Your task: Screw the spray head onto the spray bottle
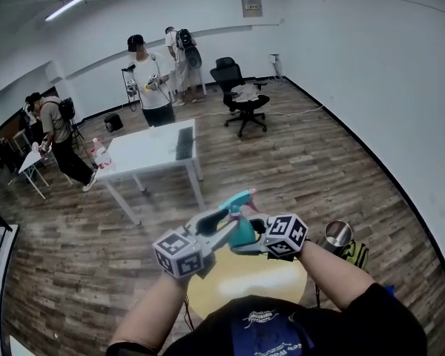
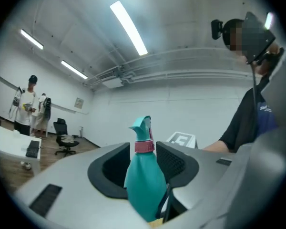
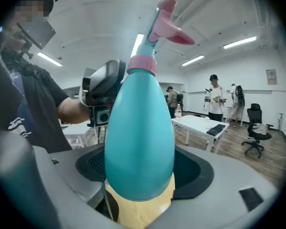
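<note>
The spray bottle (image 3: 139, 137) is held in the air above a round yellow tabletop (image 1: 271, 282), near the person's chest, between the two grippers. Its teal body is pinched by the fingers (image 3: 93, 163) of the right gripper (image 1: 248, 237), which are spread wide around its broadest part. The spray head (image 3: 168, 25) is seated on the neck, joined to the body by a pink collar (image 2: 144, 147), with its nozzle pointed away from the person. The left gripper (image 1: 226, 221) is brought in from the left at the level of the neck. Its fingers (image 2: 174, 161) are spread on either side of the bottle, and the collar is seen clear of both pads, so no grip by them can be made out. A metal cup (image 1: 338, 236) is seen just right of the tabletop. Farther off on the wooden floor, a white table (image 1: 144, 153) and a black office chair (image 1: 241, 95) are seen, with several people standing around them.
</note>
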